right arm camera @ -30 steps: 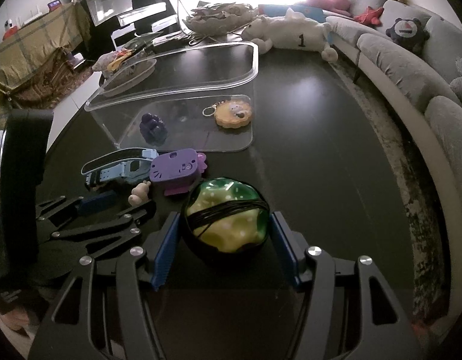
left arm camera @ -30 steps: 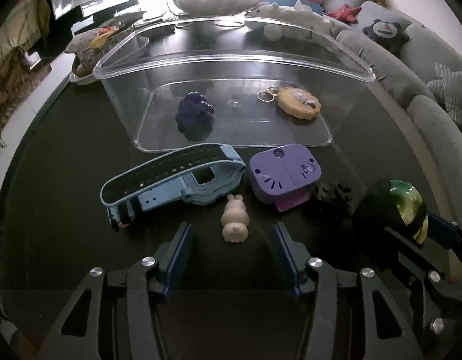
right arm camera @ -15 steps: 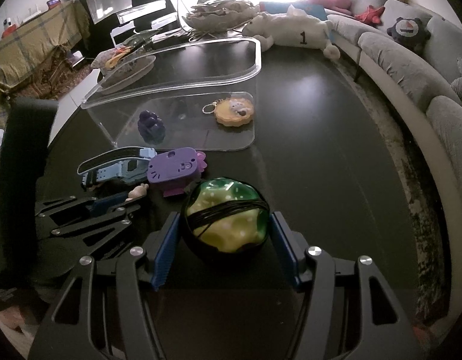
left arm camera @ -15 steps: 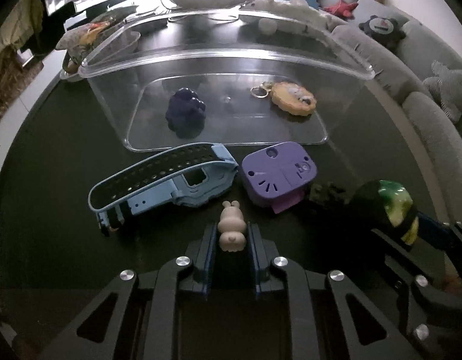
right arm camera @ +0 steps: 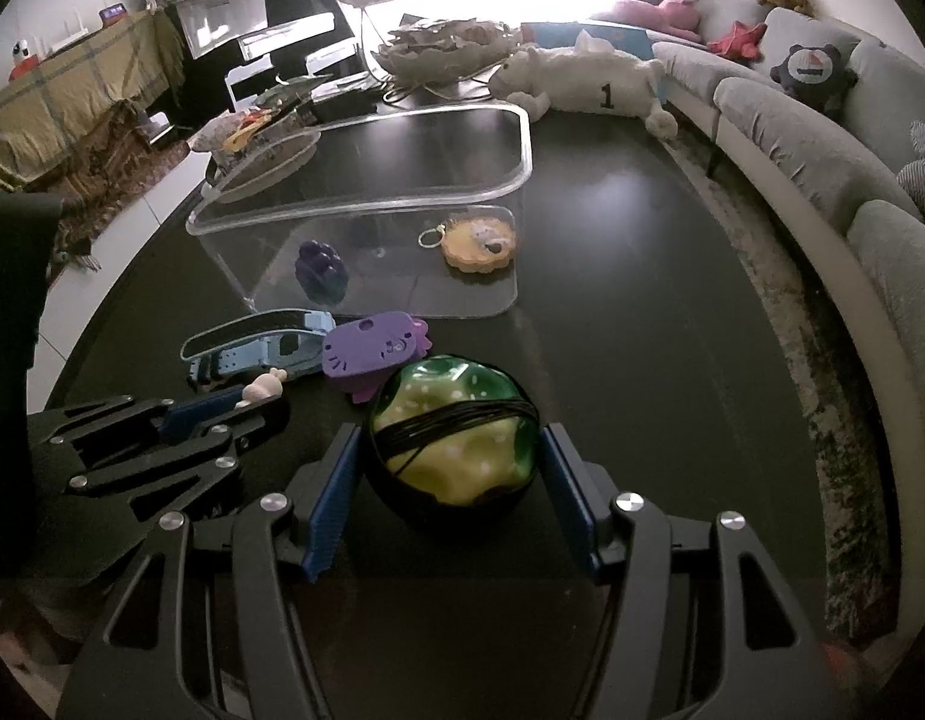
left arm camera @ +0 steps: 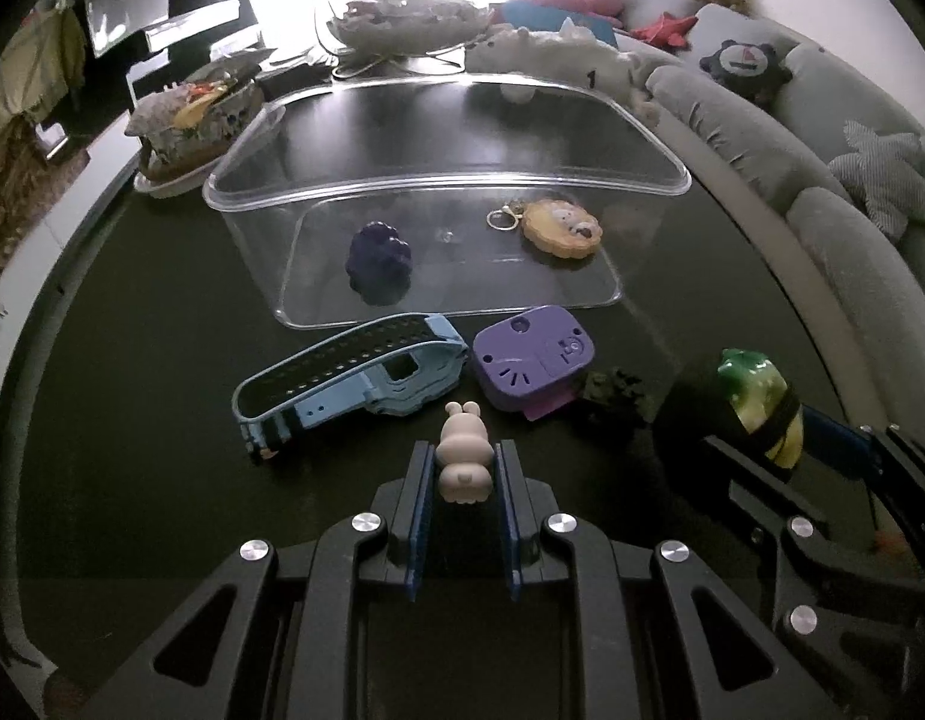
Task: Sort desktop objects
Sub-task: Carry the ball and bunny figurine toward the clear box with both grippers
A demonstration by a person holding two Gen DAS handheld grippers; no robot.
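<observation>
The left gripper has its blue-padded jaws drawn in narrow, pinching a small pale pink rabbit figurine by the sides of its body — ears pointing away toward the box. The right gripper holds its jaws about half apart around a glossy green-and-yellow ball wrapped in black cord; the blue pads sit right at the ball's sides, though whether they actually press on it I cannot tell.

Just past the rabbit lies a light blue and black perforated watch strap, curled in a loop on the dark glossy table. Beside it, to the right, is a flat purple plastic cat-faced toy, and next to that a small dark lumpy object, too dim to make out.

Beyond these stands a clear plastic rectangular box, open at the top. Inside, on its floor, sit a dark purple grape-shaped toy towards the left and a round orange lion keychain with a metal ring towards the right — well apart from each other.

Behind the table, a long white plush animal marked with a "1" lies near a grey curved sofa.
</observation>
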